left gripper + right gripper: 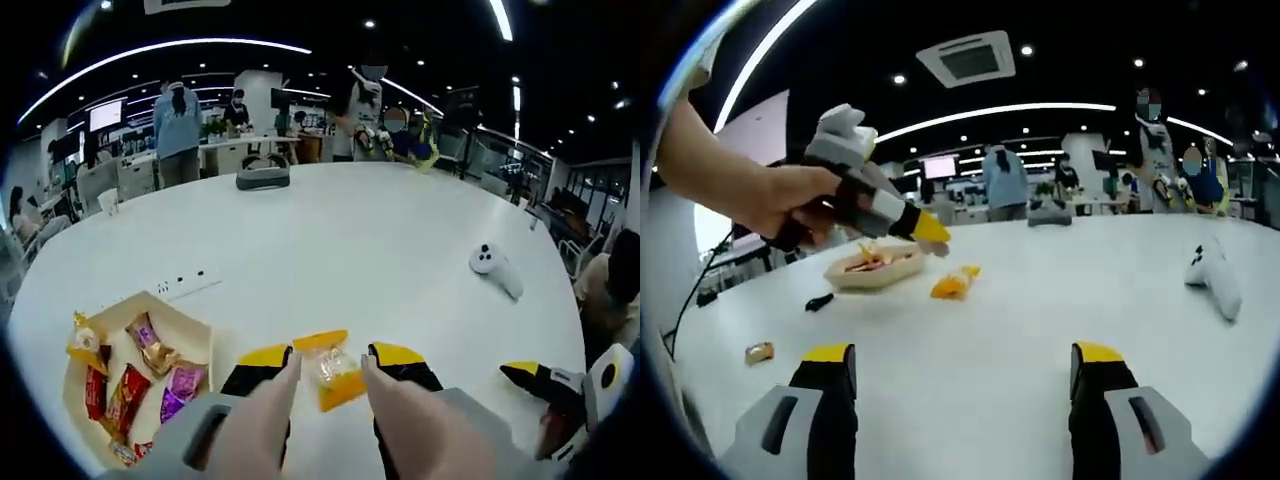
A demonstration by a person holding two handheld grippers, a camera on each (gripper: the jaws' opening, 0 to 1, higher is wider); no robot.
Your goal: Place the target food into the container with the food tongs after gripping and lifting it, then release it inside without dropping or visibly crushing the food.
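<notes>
My left gripper (330,358) is shut on a pair of beige food tongs (265,420), one arm against each yellow-tipped jaw. The tong tips stand apart on either side of a yellow-wrapped snack (333,372) that lies on the white table. In the right gripper view a hand holds the left gripper (925,232) just above and left of that snack (952,285). A cardboard tray (195,325) with several wrapped snacks sits to the left, also seen behind the snack as the tray (875,268). My right gripper (962,365) stands open over bare table, and it shows as the right gripper (545,380) low on the right.
A white controller (497,268) lies on the right side of the table, seen too as the controller (1215,275). A loose snack (760,352) and a small black item (820,300) lie near the table's left edge. A grey headset (263,176) rests at the far side. People stand beyond the table.
</notes>
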